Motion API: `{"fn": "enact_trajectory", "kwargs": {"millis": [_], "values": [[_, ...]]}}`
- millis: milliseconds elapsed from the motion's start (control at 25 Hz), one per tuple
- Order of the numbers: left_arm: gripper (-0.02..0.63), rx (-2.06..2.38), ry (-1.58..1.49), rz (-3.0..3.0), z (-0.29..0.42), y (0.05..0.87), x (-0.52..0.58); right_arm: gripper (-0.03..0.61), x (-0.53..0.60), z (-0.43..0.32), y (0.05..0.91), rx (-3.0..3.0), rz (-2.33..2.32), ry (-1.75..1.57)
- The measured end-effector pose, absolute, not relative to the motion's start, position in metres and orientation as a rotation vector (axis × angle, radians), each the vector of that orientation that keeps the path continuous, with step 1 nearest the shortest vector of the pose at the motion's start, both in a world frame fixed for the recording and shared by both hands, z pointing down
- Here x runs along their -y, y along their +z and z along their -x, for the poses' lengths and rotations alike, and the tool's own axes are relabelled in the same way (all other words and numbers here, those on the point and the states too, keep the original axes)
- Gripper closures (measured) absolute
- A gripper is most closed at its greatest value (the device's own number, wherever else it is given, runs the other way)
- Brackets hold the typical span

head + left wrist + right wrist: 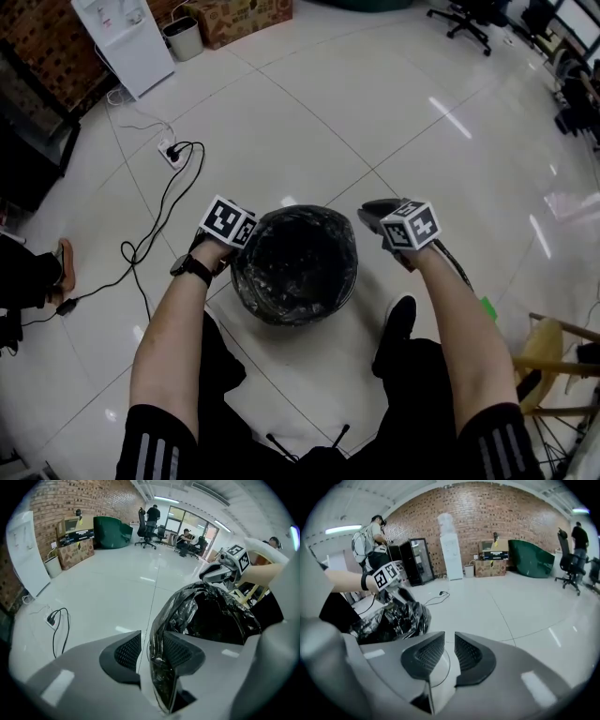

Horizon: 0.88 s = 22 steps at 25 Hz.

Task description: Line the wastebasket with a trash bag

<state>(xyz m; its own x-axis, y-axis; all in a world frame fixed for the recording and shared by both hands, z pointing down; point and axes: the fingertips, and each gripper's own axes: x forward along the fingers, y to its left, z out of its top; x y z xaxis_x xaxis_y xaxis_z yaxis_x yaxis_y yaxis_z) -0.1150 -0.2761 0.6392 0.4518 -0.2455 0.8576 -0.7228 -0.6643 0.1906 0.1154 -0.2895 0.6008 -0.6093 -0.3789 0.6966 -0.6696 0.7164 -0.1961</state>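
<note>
One wastebasket (246, 281) stood upright on the glossy white floor (309, 112), just ahead of the person's knees. Black trash bag (298, 258) lined it, with crumpled film turned over the rim wherever the rim showed. Left gripper (151, 649) sat at the basket's left rim. Its jaws were part-way apart and the bag's edge ran between them. The film lay against one pad and a strip of floor showed at the other, so it was not pinched. Right gripper (449, 656) was just beside the right rim, clear of the bag, its jaws a narrow slit apart with only floor between. Black shoe (400, 321) rested near the basket's right side. Farther out were a power strip (172, 150) with a looping black cable, a white water dispenser (127, 37) and a cardboard box (239, 17).
</note>
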Motion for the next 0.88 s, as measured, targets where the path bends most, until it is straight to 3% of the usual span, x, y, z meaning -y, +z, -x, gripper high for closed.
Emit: {"fn": "enact_trajectory", "kwargs": {"millis": [160, 320, 640, 880], "values": [[0.477, 0.808, 1.148, -2.171, 0.113, 0.637, 0.277, 0.453, 0.290, -0.113, 0.570, 2.365, -0.782, 0.734], [0.477, 0.817, 1.135, -2.182, 0.113, 0.632, 0.279, 0.350, 0.259, -0.090, 0.569, 2.301, -0.677, 0.722], [0.479, 0.812, 1.163, -2.212, 0.109, 0.629, 0.281, 0.342, 0.224, -0.051, 0.548, 2.084, -0.729, 0.272], [0.479, 0.813, 1.148, -2.221, 0.107, 0.624, 0.281, 0.358, 0.212, -0.062, 0.593, 1.851, -0.656, 0.021]]}}
